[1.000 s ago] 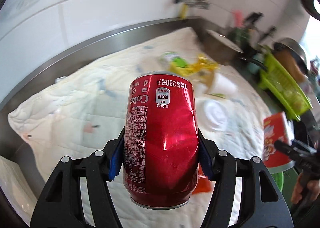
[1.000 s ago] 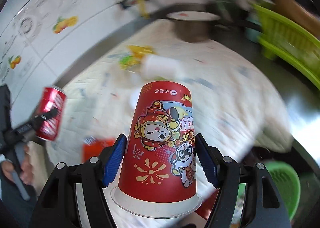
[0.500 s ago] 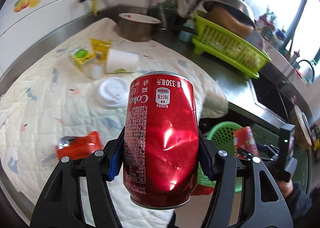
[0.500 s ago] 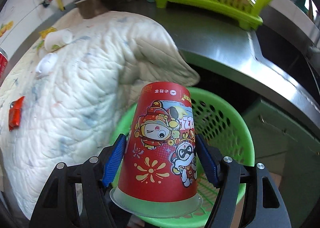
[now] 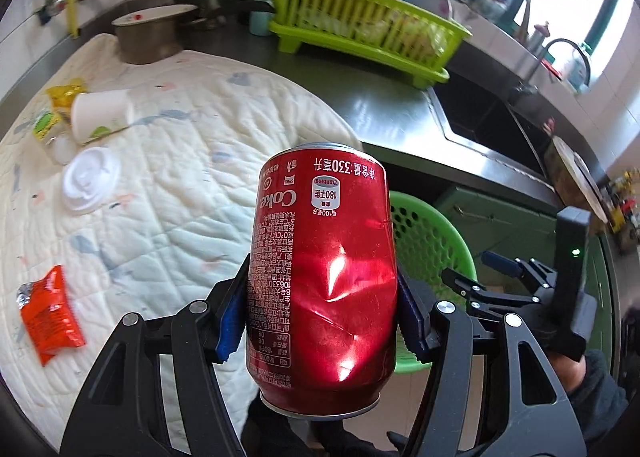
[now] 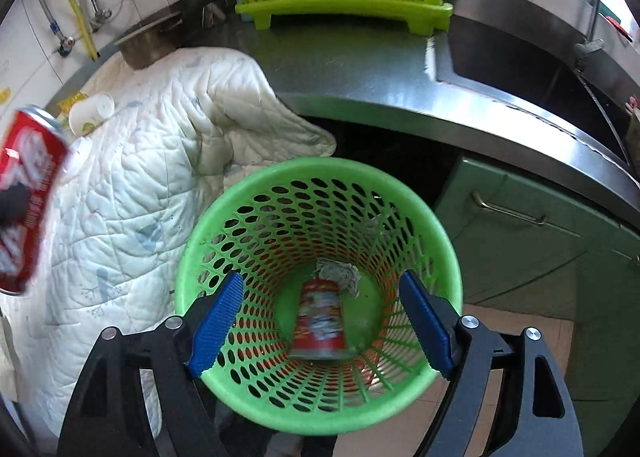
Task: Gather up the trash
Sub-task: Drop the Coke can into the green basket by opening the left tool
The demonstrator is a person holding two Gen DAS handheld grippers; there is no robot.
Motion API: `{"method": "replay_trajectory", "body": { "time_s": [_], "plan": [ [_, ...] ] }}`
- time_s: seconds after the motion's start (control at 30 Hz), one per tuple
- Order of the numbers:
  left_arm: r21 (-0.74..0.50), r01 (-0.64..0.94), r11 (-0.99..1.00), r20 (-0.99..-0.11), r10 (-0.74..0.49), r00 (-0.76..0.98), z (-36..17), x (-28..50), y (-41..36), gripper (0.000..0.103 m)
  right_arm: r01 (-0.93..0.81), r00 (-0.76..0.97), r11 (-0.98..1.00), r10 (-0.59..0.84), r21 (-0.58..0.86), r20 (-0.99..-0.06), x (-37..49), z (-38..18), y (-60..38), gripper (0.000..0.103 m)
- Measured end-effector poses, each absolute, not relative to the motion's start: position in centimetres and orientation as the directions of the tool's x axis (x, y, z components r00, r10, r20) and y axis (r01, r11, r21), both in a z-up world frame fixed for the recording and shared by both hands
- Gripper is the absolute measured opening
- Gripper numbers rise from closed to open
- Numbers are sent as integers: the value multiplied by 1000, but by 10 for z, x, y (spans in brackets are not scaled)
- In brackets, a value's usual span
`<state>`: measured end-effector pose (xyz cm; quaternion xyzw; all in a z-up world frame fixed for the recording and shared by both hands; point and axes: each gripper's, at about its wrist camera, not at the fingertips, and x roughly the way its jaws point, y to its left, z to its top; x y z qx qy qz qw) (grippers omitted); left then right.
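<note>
Since half a second ago the red paper cup (image 6: 320,321) has left the right gripper (image 6: 320,321): its jaws have just been opening, nothing is between them now, and the cup lies on its side at the bottom of the green basket (image 6: 224,213). The left hand has swung from over the quilt toward the basket.

Left wrist view: the left gripper (image 5: 320,317) is clamped on a dented red can (image 5: 320,269), both blue pads pressed to its sides, the can upright in the jaws. The basket (image 5: 432,241) shows just behind the can, off the counter edge; the can does not look to be over its mouth yet. On the white quilt (image 5: 180,161) more trash waits: an orange wrapper (image 5: 48,313), a white lid (image 5: 90,185), a white cup (image 5: 100,113) on its side and yellow packets (image 5: 60,97).

Right wrist view: the empty right gripper hangs above the basket, which holds the red cup and a crumpled grey-white wad (image 6: 340,273) beside it. The can (image 6: 24,197) is at the left edge, over the quilt.

The step in hand is dropping off. Next the can must be carried over the basket's mouth and let go, while the right hand turns back for the quilt's litter.
</note>
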<state>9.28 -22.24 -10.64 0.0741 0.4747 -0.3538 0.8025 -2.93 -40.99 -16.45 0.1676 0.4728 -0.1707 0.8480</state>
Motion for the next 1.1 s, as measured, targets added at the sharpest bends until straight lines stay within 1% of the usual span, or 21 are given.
{"method": "replay_trajectory", "body": {
  "time_s": [0.13,0.27,0.4,0.47,0.5,0.6,0.8,0.93,1.1],
  "plan": [
    [-218,674,706,-823,-504,261,-118,82,-250,63,453,527,881,-138,140,-838,-48,-148,-414,80],
    [-228,685,692,-837,-499,226,-131,76,-274,63,463,542,877,-168,127,-823,-64,-134,-416,83],
    [-226,700,677,-844,-495,206,-141,70,-293,64,480,553,867,-184,130,-813,-80,-126,-421,83],
    [-228,701,675,-849,-491,197,-146,68,-300,68,487,554,864,-192,128,-810,-86,-123,-423,83],
    [-229,701,676,-850,-489,194,-148,67,-302,72,489,555,863,-195,128,-809,-90,-121,-423,83],
    [-230,705,671,-853,-488,187,-153,63,-308,73,495,560,859,-202,130,-803,-100,-117,-425,83],
    [-234,692,683,-847,-492,199,-147,62,-296,77,483,580,864,-193,143,-792,-103,-112,-422,84],
    [-200,666,719,-841,-474,259,-137,66,-275,80,458,594,876,-175,151,-785,-97,-109,-415,84],
    [-162,608,777,-833,-438,338,-125,76,-241,81,413,611,896,-141,162,-779,-81,-107,-402,85]
  ]
}}
